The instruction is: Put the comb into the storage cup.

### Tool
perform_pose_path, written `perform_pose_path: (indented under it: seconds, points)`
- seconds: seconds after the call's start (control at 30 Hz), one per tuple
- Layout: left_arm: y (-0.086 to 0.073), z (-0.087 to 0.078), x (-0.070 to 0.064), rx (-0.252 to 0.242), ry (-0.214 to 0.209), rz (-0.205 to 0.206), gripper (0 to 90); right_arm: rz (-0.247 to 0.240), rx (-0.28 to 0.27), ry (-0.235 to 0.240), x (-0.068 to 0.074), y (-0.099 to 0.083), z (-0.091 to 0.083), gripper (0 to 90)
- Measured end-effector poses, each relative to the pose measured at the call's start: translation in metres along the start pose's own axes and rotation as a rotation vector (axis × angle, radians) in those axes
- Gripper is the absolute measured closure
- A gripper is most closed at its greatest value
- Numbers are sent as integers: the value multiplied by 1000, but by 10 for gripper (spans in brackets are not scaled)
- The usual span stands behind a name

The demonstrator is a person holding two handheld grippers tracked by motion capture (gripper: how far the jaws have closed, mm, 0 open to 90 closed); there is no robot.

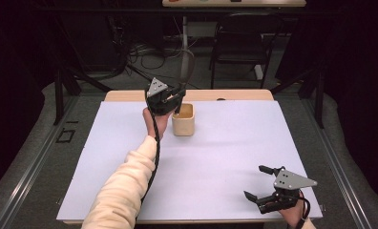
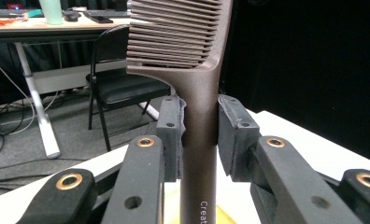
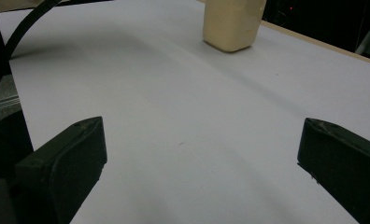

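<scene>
A robotics lab or recording studio: a wooden table [image 1: 130, 95] covered by a white sheet stands walled in by black curtains [image 1: 354, 57]. Beyond the table's far edge, loose cables [image 1: 144, 52] sprawl over grey carpet beside a black chair [image 1: 239, 38]. Behind the chair runs a desk [image 2: 29, 28] carrying a keyboard [image 2: 96, 18] and a green cup [image 2: 52, 11].

From my left gripper [image 2: 199, 140], the comb [image 2: 199, 93] runs off the frame both ways: its teeth are cut at the top edge, its handle at the bottom, where the printed word breaks off after "Creat". I can't tell whether its lower end sits inside the cup [image 1: 183, 119]; in the high view the gripper hides it. My right gripper's [image 3: 199, 154] view crops that cup's rim.
</scene>
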State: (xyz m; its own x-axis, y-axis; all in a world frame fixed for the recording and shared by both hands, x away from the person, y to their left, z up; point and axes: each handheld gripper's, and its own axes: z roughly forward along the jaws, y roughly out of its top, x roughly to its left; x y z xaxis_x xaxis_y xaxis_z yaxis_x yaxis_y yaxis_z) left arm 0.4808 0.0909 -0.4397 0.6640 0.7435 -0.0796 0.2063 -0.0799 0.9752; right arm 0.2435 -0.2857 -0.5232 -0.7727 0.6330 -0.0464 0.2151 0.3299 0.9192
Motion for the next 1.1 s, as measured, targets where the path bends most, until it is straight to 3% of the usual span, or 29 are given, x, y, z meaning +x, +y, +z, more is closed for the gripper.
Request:
perform_pose_path:
  seconds: [1.1]
  points:
    - [-13,17,5,59,-3,4,719,3,0,1,0,0,0,9]
